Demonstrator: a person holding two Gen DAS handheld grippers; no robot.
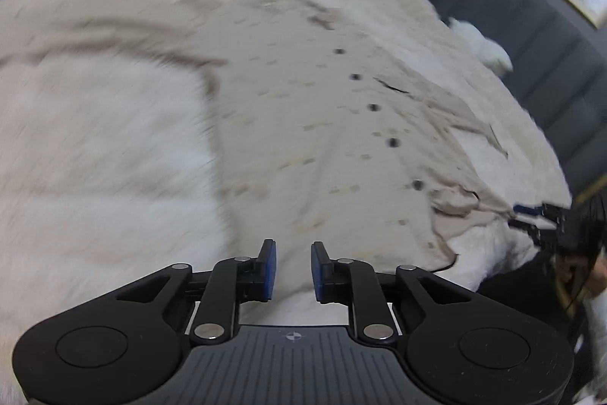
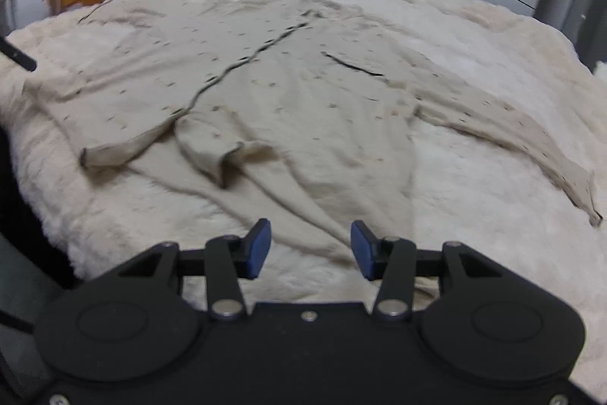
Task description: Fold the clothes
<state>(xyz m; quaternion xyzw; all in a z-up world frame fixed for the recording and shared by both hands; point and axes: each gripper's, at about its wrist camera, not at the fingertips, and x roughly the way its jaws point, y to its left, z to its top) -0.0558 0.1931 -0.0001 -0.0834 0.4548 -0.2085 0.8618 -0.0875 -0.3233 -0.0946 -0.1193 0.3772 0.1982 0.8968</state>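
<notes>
shirt: a beige buttoned shirt (image 2: 288, 93) lies spread, front up, on a white fuzzy bed (image 2: 493, 177), not yet folded

long axis: in the right wrist view the placket runs from near left to far right, collar end far, hem near; one sleeve (image 2: 531, 147) trails out to the right, the other side lies toward the left edge of the bed

hem: the near hem is rumpled, with a turned-up flap (image 2: 227, 158) left of centre

right claw: right claw (image 2: 310, 247) hangs above the near hem, tilted down at it, pads well apart, nothing between them; cloth lies just ahead of the tips

left claw: left claw (image 1: 293, 270) is over the shirt's body, pads a narrow gap apart and empty; the button row (image 1: 373, 107) lies ahead and to its right

seen from the left: the right claw shows at the far right edge of the left wrist view, by a shirt corner; whether it touches the cloth there I cannot tell

nearer hand: judged, the right is nearer the hem, the left nearer the left side

next: likely a fresh grip on an edge for the first fold
</notes>
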